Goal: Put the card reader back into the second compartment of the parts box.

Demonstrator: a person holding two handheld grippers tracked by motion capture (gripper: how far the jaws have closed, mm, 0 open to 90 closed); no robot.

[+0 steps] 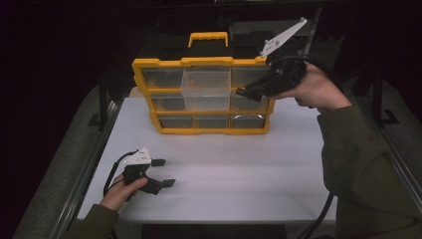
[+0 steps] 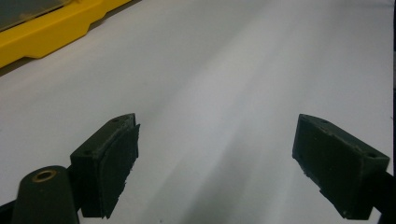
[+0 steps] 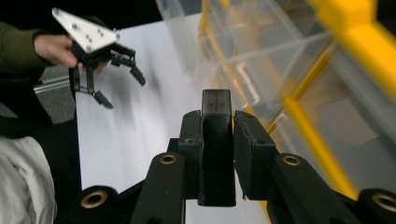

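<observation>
Your right hand-held gripper (image 3: 217,140) is clamped on a small dark block (image 3: 216,109) beside the yellow organizer case (image 1: 201,94) at the surface's (image 1: 249,169) far edge. Your left hand-held gripper (image 1: 163,173), jaws apart, rests near the front left corner. No readable writing.

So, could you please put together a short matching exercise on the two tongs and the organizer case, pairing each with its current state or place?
Column one:
1. left tongs
2. right tongs
3. organizer case
4. small black block

Column two:
A. stands at the far side of the white table, yellow frame with clear bins
B. open above bare table, holding nothing
C. pinched between two jaws
D. shut, held up beside the case's right side

Pairs: 1-B, 2-D, 3-A, 4-C
</observation>
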